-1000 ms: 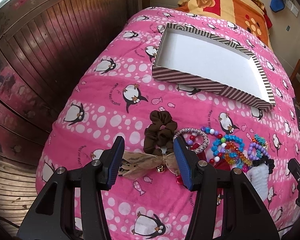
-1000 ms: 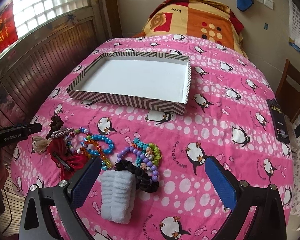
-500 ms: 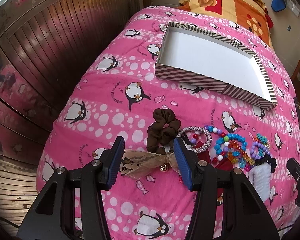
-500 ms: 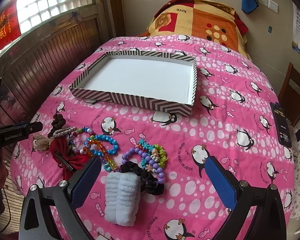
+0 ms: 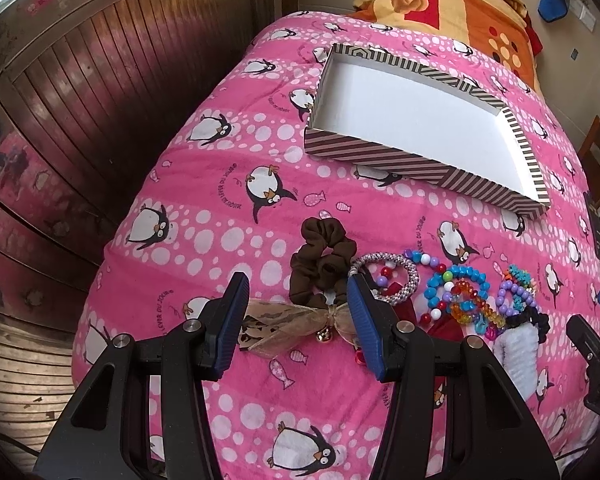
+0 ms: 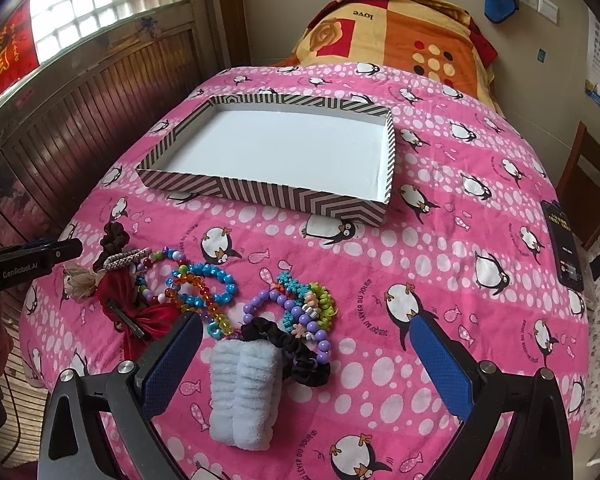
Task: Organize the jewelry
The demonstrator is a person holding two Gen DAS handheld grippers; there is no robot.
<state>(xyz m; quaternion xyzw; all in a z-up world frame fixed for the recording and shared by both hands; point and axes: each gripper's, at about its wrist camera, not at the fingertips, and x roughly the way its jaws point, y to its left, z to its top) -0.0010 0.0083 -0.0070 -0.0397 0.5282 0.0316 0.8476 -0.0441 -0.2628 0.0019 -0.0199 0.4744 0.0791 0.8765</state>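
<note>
A striped box with a white inside [image 5: 416, 116] [image 6: 284, 148] lies empty on the pink penguin bedspread. In front of it lies a heap of jewelry: a brown scrunchie [image 5: 320, 256], a tan bow with a bell [image 5: 296, 322], a silver beaded bracelet [image 5: 396, 280], blue bead bracelets [image 6: 208, 284], purple beads [image 6: 296, 312], a black scrunchie [image 6: 300, 356], a white fluffy band [image 6: 246, 392] and a red bow [image 6: 132, 308]. My left gripper [image 5: 296, 320] is open with its jaws on either side of the tan bow. My right gripper [image 6: 304, 364] is open wide above the white band and black scrunchie.
A wooden slatted wall [image 5: 80, 100] runs along the bed's left edge. An orange pillow [image 6: 400, 36] lies at the head. A black phone [image 6: 564, 244] lies at the bed's right edge, with a wooden chair [image 6: 592, 184] beyond it.
Both views have pulled back slightly, so the box and the jewelry sit a bit lower and farther off. Both grippers stay open and nothing has been taken hold of.
</note>
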